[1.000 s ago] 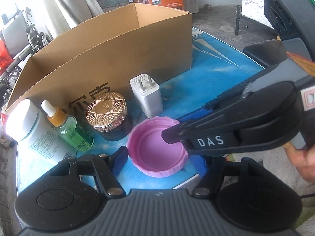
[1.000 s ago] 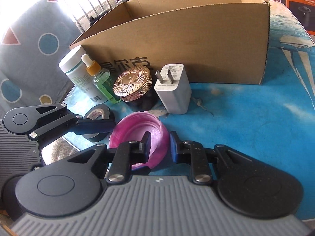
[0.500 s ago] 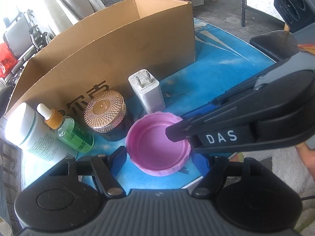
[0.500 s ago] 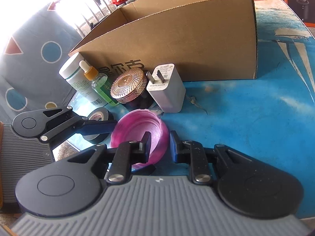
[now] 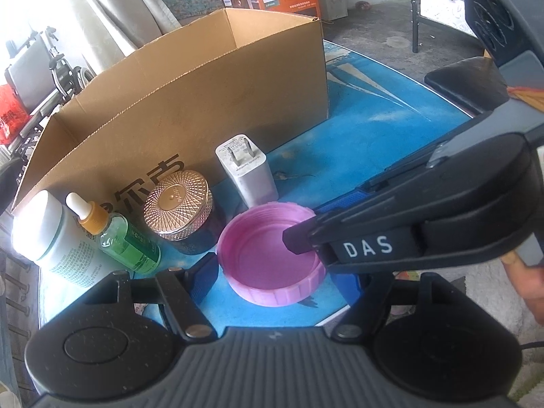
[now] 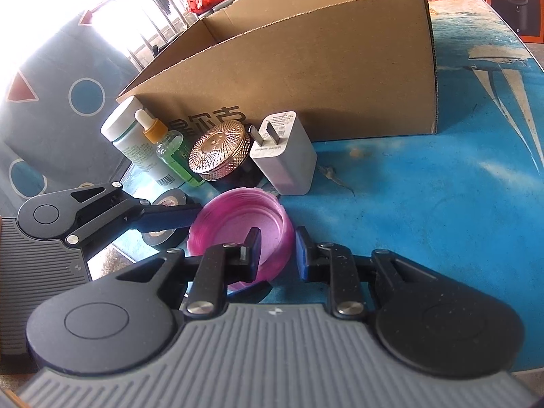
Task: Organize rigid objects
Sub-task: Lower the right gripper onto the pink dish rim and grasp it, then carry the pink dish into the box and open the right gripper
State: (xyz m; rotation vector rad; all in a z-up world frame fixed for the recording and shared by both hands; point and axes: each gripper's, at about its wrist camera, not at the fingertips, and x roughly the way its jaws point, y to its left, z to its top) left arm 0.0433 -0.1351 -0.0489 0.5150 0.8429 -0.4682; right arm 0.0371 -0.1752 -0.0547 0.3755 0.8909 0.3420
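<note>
A pink plastic lid (image 5: 272, 258) (image 6: 238, 231) lies open side up on the blue table. My right gripper (image 6: 277, 255) straddles its right rim, one finger inside and one outside, with a small gap on each side. It reaches in from the right in the left wrist view (image 5: 302, 238). My left gripper (image 5: 278, 282) is open, its fingers wide on either side of the lid. Behind stand a white charger (image 5: 246, 170), a gold-lidded jar (image 5: 178, 210), a green dropper bottle (image 5: 119, 234) and a white bottle (image 5: 51, 238).
An open cardboard box (image 5: 190, 102) stands behind the row of objects. A roll of black tape (image 6: 166, 217) lies at the table's near left edge, under my left finger. The table edge runs close in front of the lid.
Both grippers have risen and tilted slightly; the box and objects sit lower in view. The right gripper's fingers stay astride the lid's rim at the same width.
</note>
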